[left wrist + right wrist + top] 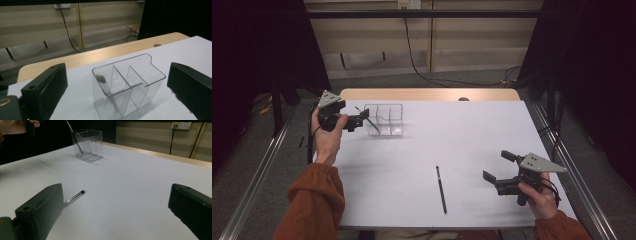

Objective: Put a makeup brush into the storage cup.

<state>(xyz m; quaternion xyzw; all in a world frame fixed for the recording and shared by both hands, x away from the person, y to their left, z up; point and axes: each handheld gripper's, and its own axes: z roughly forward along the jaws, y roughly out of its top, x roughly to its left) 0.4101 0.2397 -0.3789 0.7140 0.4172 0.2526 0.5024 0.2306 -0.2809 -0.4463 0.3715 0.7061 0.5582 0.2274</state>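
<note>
In the upper left of the high view, the left gripper [364,119] stands just beside the clear plastic organiser box with three compartments [393,120], its jaws spread wide with nothing between them. A thin dark pen [367,119] leans tilted in the box's left end compartment, its top poking above the rim; in the left gripper view the same pen [106,87] rests against the compartment wall. So the first pen looks delivered, and the step in hand seems to be the left gripper clearing away from the box. A second black pen [441,189] lies flat on the white surface [472,145], low and centre in the high view. The right gripper [500,167] waits lower right, jaws wide open and empty, with that pen [74,197] near its left jaw. Next, probably, a gripper must straddle this pen across its barrel, close, and carry it to the box.
</note>
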